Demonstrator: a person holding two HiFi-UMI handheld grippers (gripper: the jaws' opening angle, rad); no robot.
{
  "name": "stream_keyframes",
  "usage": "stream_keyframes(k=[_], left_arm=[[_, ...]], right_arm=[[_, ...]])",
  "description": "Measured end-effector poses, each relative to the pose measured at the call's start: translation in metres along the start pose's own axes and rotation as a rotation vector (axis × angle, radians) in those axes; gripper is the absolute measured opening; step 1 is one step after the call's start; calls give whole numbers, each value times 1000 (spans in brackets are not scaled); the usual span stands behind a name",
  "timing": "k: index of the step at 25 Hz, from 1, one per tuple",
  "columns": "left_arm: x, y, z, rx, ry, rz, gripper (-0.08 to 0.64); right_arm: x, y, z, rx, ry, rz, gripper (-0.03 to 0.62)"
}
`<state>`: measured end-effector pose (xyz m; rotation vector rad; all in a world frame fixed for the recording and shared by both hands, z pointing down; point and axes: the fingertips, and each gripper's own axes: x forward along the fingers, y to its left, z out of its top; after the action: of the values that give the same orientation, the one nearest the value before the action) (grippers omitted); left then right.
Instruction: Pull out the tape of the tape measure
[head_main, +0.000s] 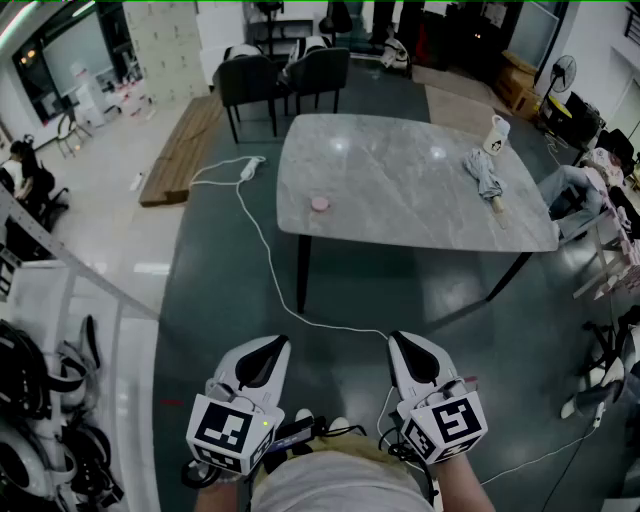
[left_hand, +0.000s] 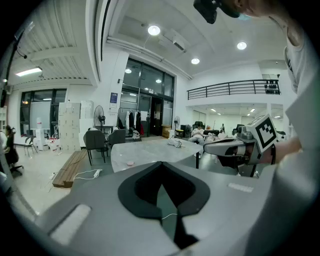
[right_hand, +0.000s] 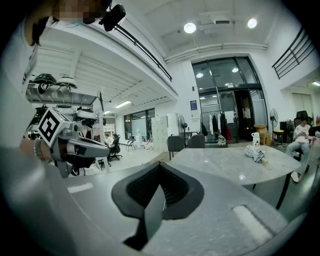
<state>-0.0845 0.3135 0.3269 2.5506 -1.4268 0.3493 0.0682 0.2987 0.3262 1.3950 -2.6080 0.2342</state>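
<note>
The table top (head_main: 400, 180) looks like grey stone, smooth and shiny. The floor (head_main: 225, 300) is dark and glossy. The long boards (head_main: 185, 150) are brown wood. The left gripper (head_main: 268, 352) and right gripper (head_main: 408, 350) are smooth white plastic. The right one's black pads (right_hand: 175, 189) look ribbed.

The person holds both grippers low and close to the body, side by side and apart, each pointing toward the far side and tilted slightly down. The left gripper (head_main: 268, 350) has its jaws pressed together with nothing between them. The right gripper (head_main: 404, 348) is likewise closed and empty. Each marker cube (head_main: 232, 430) faces up. The two forearms (head_main: 467, 492) enter from the near edge, roughly parallel.
</note>
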Motion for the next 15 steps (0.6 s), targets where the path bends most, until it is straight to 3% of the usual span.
stream_keyframes(k=[15], left_arm=[[2, 9, 2, 3, -11, 3, 14]], right_arm=[[7, 7, -1, -2, 6, 1, 2]])
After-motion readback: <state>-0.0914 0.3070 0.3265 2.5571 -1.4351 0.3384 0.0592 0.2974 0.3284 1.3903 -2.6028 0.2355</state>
